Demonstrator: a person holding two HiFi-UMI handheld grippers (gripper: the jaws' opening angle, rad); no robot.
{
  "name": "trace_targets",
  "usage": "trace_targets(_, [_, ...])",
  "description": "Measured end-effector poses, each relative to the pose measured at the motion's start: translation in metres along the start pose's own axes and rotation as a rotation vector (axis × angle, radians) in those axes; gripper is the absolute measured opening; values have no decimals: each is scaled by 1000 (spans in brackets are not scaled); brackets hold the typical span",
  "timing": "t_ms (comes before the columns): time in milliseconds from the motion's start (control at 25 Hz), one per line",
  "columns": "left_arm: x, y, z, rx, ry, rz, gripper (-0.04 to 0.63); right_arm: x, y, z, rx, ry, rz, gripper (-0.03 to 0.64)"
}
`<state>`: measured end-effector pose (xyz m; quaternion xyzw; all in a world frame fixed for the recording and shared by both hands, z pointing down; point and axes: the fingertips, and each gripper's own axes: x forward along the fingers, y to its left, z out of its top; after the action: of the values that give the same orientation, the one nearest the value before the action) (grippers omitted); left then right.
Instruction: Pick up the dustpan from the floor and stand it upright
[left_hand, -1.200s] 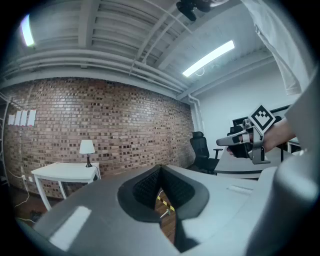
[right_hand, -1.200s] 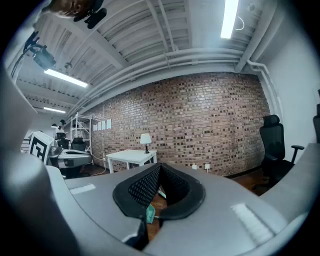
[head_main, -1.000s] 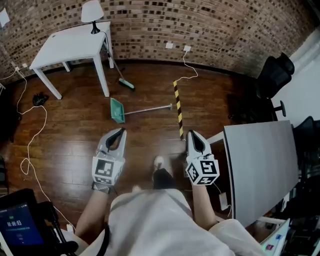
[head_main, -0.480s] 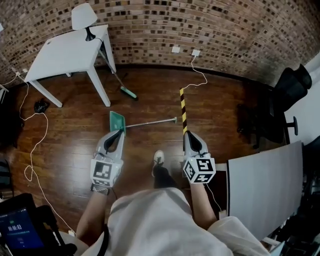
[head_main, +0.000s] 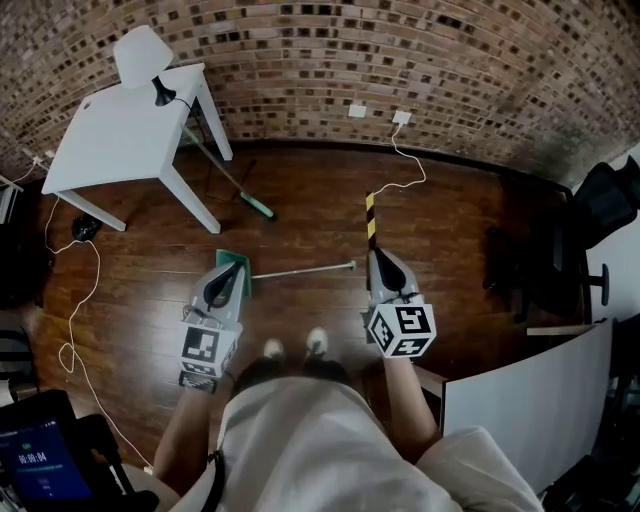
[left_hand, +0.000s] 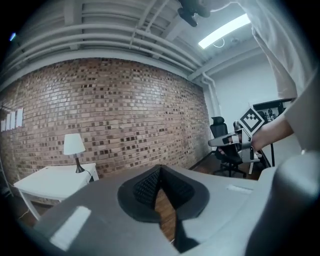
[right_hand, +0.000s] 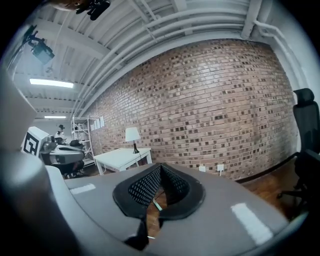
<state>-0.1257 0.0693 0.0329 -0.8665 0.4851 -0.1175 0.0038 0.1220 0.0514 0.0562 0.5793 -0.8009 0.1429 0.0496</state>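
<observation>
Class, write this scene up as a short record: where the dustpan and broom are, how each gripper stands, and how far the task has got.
Dustpan: lying flat on the wooden floor, green pan partly hidden behind the left gripper in the head view
Broom: head on the floor, stick slanting up to the white table
Left gripper: shut, empty
Right gripper: shut, empty
Task stage: dustpan not yet picked up
</observation>
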Motion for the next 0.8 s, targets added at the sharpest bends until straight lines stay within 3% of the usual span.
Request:
trace_targets(200, [28, 9, -13, 28, 51, -42, 2, 26, -19, -13, 59, 17, 5, 14])
trace_targets(440, [61, 24, -41, 21, 102, -68, 2, 58, -50, -60, 108, 81, -19, 14])
trace_targets(800, [140, 29, -187, -67, 302, -125, 2, 135, -117, -170, 99, 151, -68, 35])
